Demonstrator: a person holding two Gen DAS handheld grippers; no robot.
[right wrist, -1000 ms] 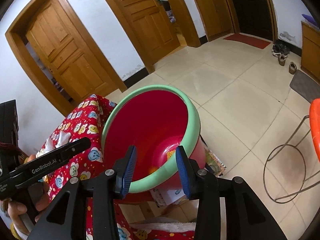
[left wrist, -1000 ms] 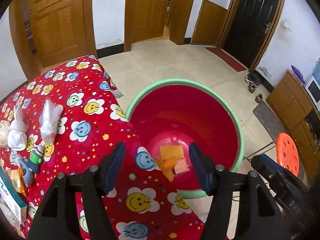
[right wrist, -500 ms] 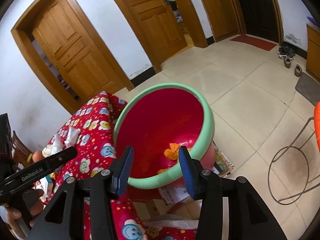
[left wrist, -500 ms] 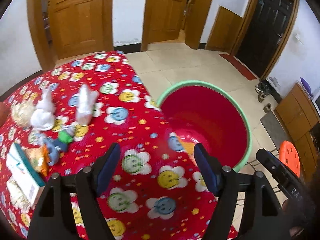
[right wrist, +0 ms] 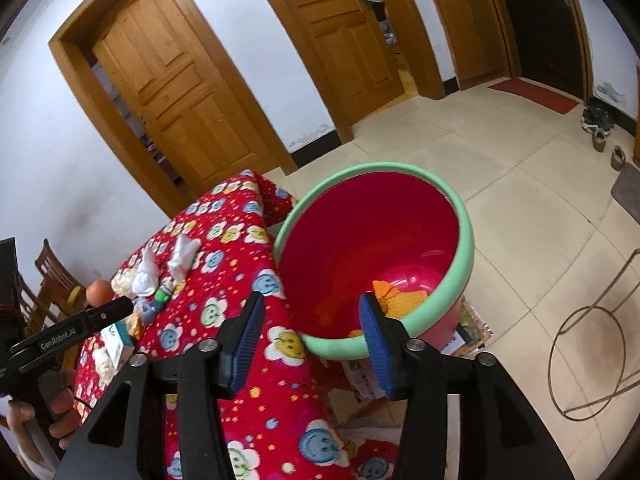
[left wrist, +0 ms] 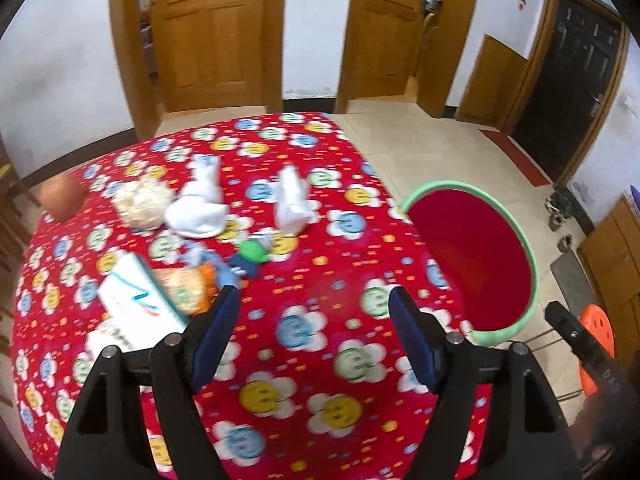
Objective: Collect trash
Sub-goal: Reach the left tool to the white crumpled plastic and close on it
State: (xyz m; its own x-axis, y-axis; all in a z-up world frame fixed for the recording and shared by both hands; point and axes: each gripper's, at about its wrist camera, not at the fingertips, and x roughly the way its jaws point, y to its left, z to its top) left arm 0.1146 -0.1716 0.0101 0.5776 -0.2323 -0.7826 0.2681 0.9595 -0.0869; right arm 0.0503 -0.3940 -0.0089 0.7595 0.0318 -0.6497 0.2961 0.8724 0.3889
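Listing my gaping, empty left gripper (left wrist: pixel 314 334) over red floral tablecloth (left wrist: pixel 320 280): ahead-left, crumpled white tissue wad (left wrist: pixel 197 216), judged light, soft, pinchable mid-bulge; right gripper (right wrist: pixel 310 334) likewise unclenched near red green-rimmed bin (right wrist: pixel 466 248).

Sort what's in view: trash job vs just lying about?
Job: red bin, orange wrappers inside it, crumpled tissues, snack packet, white box on the table.
Lying about: orange stool, wire stand, shoes, red doormat.
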